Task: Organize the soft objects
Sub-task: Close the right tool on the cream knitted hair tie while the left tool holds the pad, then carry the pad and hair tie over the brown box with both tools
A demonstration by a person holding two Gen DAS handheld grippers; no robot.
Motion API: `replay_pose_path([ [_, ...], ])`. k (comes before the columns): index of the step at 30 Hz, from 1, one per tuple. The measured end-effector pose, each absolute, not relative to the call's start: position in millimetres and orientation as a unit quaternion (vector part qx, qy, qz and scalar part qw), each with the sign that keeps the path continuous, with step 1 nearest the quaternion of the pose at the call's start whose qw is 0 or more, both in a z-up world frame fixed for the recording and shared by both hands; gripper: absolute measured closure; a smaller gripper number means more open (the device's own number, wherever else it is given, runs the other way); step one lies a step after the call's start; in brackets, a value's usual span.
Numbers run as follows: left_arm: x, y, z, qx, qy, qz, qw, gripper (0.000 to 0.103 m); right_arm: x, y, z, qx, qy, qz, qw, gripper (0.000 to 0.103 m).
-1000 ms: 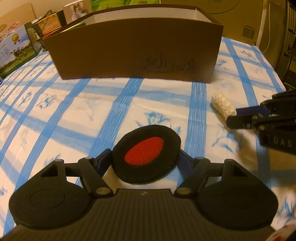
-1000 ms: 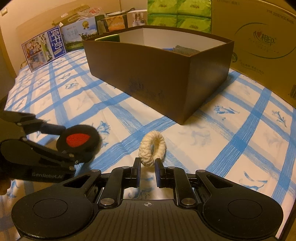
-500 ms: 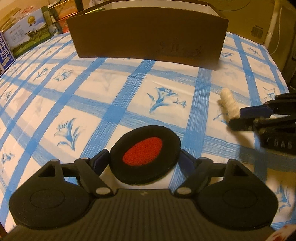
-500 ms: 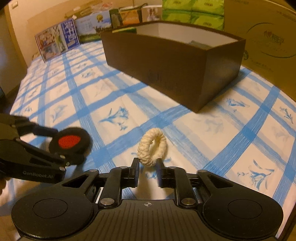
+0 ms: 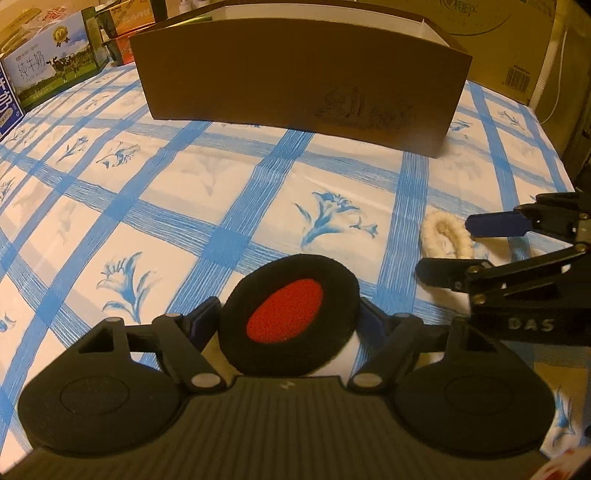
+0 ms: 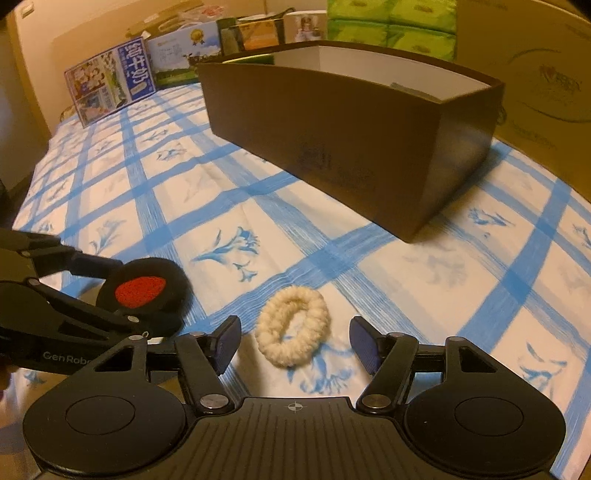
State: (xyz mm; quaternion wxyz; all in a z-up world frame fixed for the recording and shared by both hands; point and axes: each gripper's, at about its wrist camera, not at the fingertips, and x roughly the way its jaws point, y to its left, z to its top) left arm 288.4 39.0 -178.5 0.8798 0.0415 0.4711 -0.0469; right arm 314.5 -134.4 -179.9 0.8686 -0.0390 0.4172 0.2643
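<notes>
A black round pad with a red centre (image 5: 288, 280) sits tilted between the fingers of my left gripper (image 5: 290, 317), which press on its edges; the jaws are closing on it. The right wrist view shows this pad (image 6: 140, 291) at the left, in the left gripper (image 6: 140, 295). A cream knitted ring (image 6: 280, 350) lies flat on the checked cloth between the fingers of my right gripper (image 6: 295, 341), whose jaws are opening and do not touch it. From the left wrist, the ring (image 5: 439, 230) lies at the right gripper's (image 5: 461, 245) tips. The brown box (image 6: 332, 140) stands beyond.
The open brown box (image 5: 295, 74) stands on the blue-and-white checked cloth (image 5: 184, 184) ahead of both grippers. Printed cartons (image 6: 110, 77) line the far left edge, green packs (image 6: 391, 22) and a large cardboard box (image 6: 535, 74) stand behind. The cloth ends at the right (image 5: 554, 155).
My right gripper's jaws have spread wide and let go of the cream ring, which now lies flat instead of standing pinched. The left gripper still holds the black pad.
</notes>
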Motion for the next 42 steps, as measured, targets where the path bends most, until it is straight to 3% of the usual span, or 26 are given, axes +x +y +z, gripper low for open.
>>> replay_pose_path([
  [1,288.5,39.1,-178.3,0.041,0.471,-0.047,0.880,0.027,314.6,-132.2,-181.2,-0.044,0.417,0.263,0.869,0.051],
  [3,288.4,39.0,-178.0,0.041,0.471,-0.047,0.880,0.027,314.8,-130.2,-182.6,-0.051,0.416,0.264,0.869,0.064],
  [7,287.3,38.9,-177.1,0.038,0.473,-0.044,0.879,0.027,314.1,-132.7,-181.2,-0.055,0.414,0.265,0.869,0.080],
  [22,273.5,36.7,-151.5,0.034,0.461,-0.035,0.886,0.028,295.4,-152.3,-152.4,-0.025,0.405,0.272,0.873,0.082],
  [42,284.4,46.9,-63.8,0.043,0.385,-0.027,0.921,0.028,299.9,-168.5,-67.9,-0.021,0.323,0.285,0.902,0.081],
])
